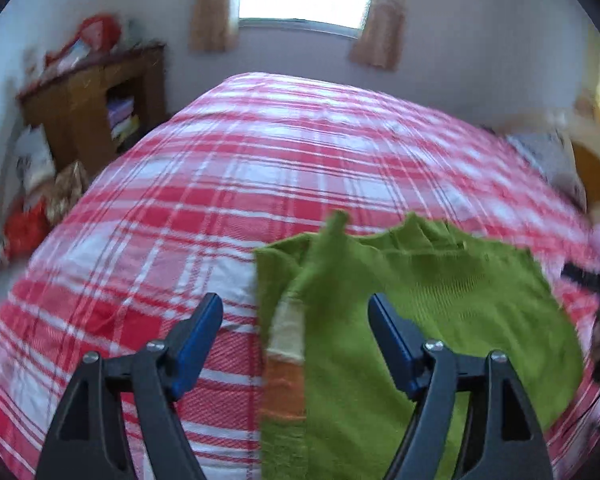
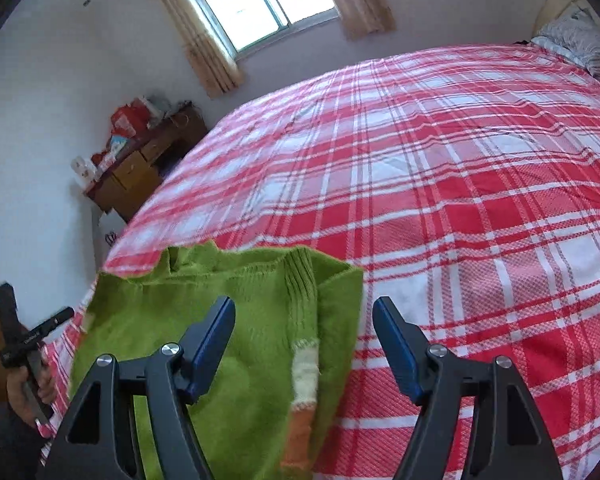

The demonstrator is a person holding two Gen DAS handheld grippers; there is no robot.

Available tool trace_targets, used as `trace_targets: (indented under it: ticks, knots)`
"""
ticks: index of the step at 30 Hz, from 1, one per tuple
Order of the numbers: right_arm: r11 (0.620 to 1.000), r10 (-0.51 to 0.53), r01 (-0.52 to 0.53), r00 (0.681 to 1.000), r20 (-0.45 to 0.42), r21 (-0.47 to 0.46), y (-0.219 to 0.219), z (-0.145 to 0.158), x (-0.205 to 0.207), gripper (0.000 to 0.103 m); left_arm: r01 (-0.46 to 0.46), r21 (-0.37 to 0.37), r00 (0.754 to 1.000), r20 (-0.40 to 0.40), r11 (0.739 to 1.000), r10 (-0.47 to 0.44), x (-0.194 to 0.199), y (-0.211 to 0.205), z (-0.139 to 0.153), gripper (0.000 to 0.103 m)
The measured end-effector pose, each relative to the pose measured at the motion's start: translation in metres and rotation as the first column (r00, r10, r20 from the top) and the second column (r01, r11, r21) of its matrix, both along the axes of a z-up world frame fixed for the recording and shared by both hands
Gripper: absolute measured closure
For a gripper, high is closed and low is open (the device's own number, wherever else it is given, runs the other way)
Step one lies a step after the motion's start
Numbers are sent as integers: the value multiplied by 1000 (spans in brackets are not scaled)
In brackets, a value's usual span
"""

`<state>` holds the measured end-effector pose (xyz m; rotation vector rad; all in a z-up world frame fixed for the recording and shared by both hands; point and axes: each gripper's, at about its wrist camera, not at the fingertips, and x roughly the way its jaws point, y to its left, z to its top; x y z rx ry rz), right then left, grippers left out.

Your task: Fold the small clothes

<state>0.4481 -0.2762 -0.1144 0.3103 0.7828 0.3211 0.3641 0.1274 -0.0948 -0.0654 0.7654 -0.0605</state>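
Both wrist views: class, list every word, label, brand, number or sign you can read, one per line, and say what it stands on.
No text can be read with certainty.
Left gripper handle, seen in the right wrist view: small pale lettering, too small to read.
Red packages on the wooden cabinet: printing too blurred to read.
Green sweater and red plaid bedspread: no text.

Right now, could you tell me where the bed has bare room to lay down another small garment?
The red-and-white plaid bedspread lies bare from the green knitted sweater to the grey patterned pillow and toward the window. The near edge is crowded: the sweater lies there, under both open claws, left claw and right claw.
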Motion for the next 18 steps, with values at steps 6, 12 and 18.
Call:
trace_targets:
  ticks: [6, 12, 18]
  knots:
    - [993, 97, -98, 995, -13, -72, 24, -1, 3, 35, 83, 202, 997, -15, 976, -82, 24, -37, -10, 28]
    - [968, 117, -135, 989, -95, -214, 51, -24, 20, 90, 65, 192, 994, -101, 979, -46, 53, -25, -31, 96]
    - [972, 93, -86, 995, 21, -219, 39, 3, 10, 99, 25, 64, 1000, 13, 998, -26, 37, -8, -7, 97]
